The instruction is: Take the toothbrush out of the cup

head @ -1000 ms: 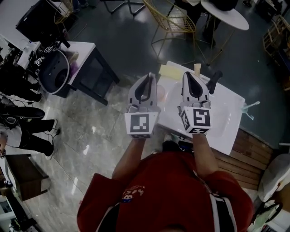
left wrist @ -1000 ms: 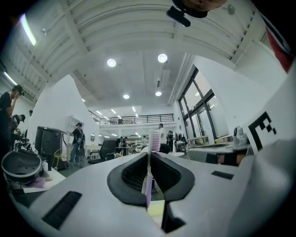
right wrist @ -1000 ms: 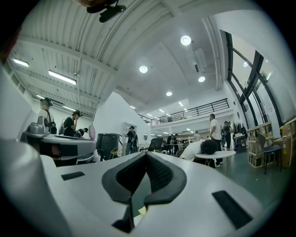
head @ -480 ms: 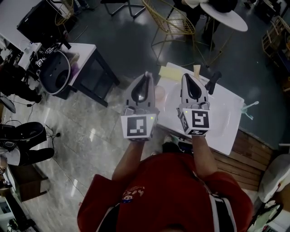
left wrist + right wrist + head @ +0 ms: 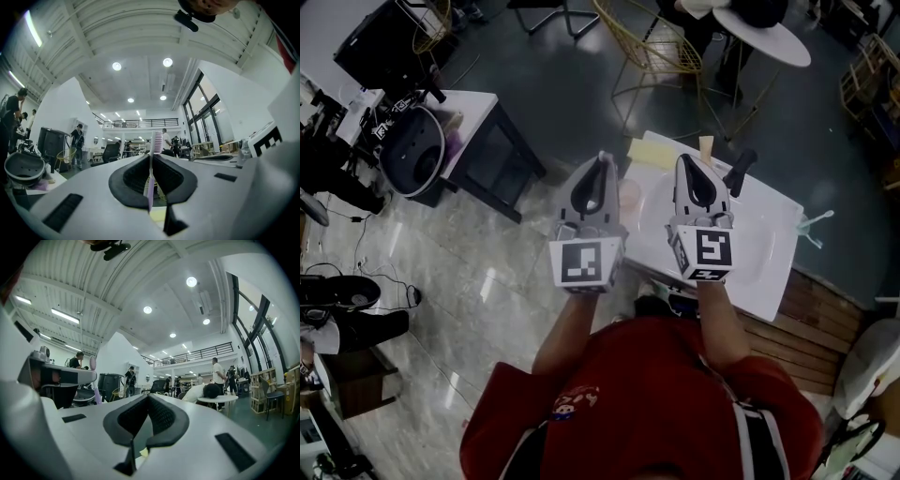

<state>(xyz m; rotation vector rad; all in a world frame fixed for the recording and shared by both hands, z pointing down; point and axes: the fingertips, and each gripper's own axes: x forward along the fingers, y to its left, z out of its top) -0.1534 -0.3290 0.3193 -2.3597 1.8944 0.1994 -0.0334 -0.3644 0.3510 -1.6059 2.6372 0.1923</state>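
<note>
1. Lilac plastic: the toothbrush [image 5: 151, 173] stands upright, pinched between the jaws of the left gripper [image 5: 151, 157]. Its pale bristled head rises above the jaw tips.
2. The left gripper's jaws are narrow, closed on the handle. The handle's lower end hangs free below them.
3. The right gripper [image 5: 149, 398] has its jaws pressed together at the tips, with nothing between them.
4. In the head view, a person in a red shirt holds both grippers side by side, tips pointing away. The left gripper [image 5: 601, 161] is over the left edge of a white basin [image 5: 769, 246], and the right gripper [image 5: 685, 161] is over the basin itself.
5. A pale pink cup [image 5: 629, 195] (dim, partly hidden) sits between the two grippers, just beside the left one. The toothbrush is out of it.
6. In the right gripper view, the toothbrush [image 5: 97, 394] shows at the far left, upright.
</note>
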